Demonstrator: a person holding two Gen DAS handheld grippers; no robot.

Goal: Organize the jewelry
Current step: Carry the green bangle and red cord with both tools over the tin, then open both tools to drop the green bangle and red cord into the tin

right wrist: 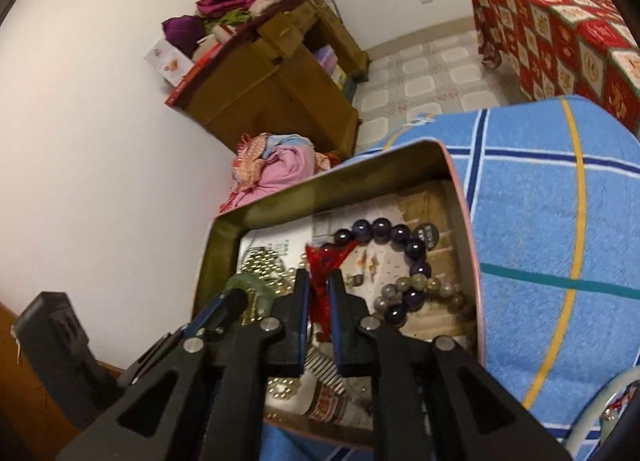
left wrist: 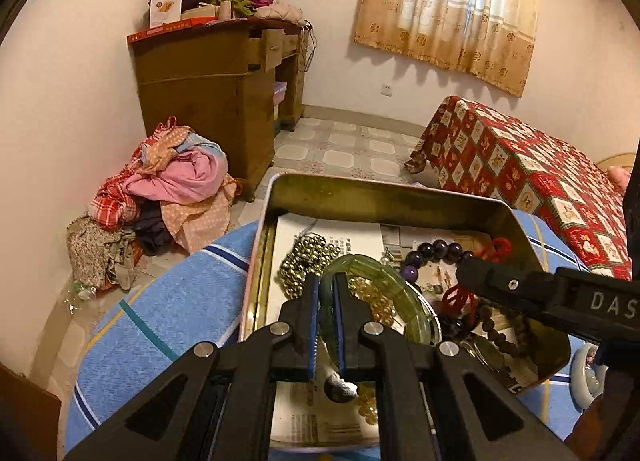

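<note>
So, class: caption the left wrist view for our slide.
Left gripper pinches a green bangle inside the jewelry tin.

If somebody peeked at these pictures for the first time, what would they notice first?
Probably the open gold-coloured metal tin on the blue striped towel, full of beads. Inside, the left gripper pinches a pale green bangle, and the right gripper has a red knotted cord between its fingers beside dark purple beads.

– What carries it all?
– A blue striped towel [right wrist: 532, 221], spread as the surface.
– And directly on it?
– An open metal tin [left wrist: 384, 197], sitting on the towel; a pale ring [left wrist: 584, 375] lies just beside the tin's right corner.
</note>
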